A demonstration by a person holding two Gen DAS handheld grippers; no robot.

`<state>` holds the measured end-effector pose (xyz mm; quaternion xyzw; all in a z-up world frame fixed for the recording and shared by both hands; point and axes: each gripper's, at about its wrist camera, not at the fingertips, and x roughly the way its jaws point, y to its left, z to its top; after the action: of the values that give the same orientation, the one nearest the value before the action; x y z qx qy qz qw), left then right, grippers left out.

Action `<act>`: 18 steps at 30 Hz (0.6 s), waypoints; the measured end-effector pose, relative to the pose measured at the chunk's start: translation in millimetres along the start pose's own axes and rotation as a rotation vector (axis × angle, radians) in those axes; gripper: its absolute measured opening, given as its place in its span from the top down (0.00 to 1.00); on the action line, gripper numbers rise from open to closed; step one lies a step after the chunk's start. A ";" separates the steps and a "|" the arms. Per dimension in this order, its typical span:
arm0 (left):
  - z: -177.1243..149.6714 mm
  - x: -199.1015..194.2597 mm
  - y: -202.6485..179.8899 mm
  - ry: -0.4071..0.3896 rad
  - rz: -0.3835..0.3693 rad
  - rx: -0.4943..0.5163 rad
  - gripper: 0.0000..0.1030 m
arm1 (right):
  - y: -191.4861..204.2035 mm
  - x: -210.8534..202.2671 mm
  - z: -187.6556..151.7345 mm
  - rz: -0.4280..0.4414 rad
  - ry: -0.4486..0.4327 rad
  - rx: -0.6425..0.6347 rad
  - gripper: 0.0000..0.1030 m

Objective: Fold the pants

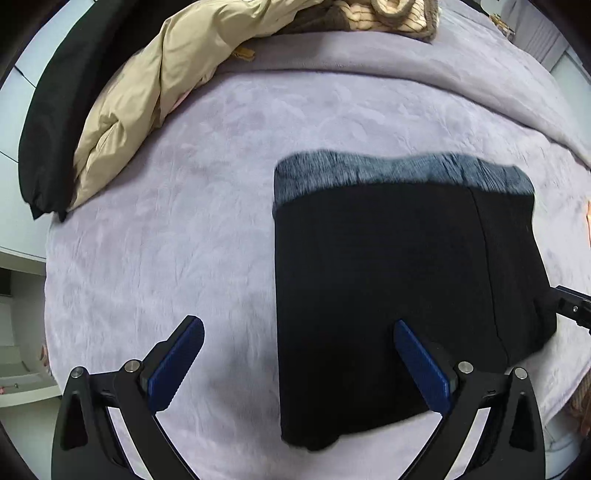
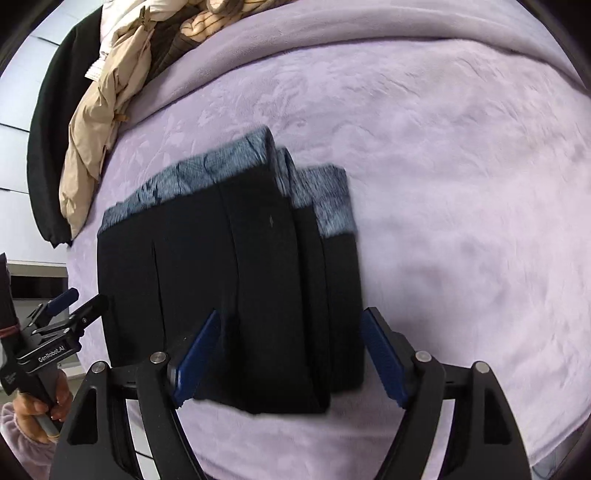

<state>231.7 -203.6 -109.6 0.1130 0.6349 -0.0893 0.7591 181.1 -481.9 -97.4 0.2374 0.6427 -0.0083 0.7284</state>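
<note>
The black pants [image 1: 388, 288] lie folded in a compact stack on the lilac blanket [image 1: 184, 221], with a grey fleecy lining showing along the far edge [image 1: 399, 171]. My left gripper [image 1: 299, 354] is open and empty, its right finger over the stack's left part, its left finger over bare blanket. In the right wrist view the folded pants [image 2: 236, 280] show several stacked layers. My right gripper [image 2: 288, 354] is open, its fingers either side of the stack's near right edge, holding nothing. The left gripper also shows at the left in the right wrist view [image 2: 62, 314].
A beige jacket [image 1: 147, 99] and a black garment [image 1: 55, 122] lie heaped at the far left of the bed. Striped and brown clothes [image 1: 388, 18] lie at the far edge. Bare blanket [image 2: 461, 184] stretches to the right of the pants.
</note>
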 end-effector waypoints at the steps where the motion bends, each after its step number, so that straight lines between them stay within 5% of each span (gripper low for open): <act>1: -6.3 -3.6 -1.7 0.011 0.003 0.003 0.00 | -3.9 -2.8 -7.0 -0.002 0.008 0.006 0.20; 10: -45.1 -23.2 -15.3 0.077 0.009 -0.018 0.00 | -19.6 -16.5 -58.7 0.038 0.067 0.056 0.11; 18: -54.9 -23.9 -17.4 0.113 0.021 -0.062 0.00 | -14.8 -14.7 -61.4 0.055 0.085 0.036 0.10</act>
<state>170.8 -204.8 -96.4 0.1011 0.6778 -0.0552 0.7262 116.6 -477.5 -92.2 0.2681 0.6661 0.0103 0.6959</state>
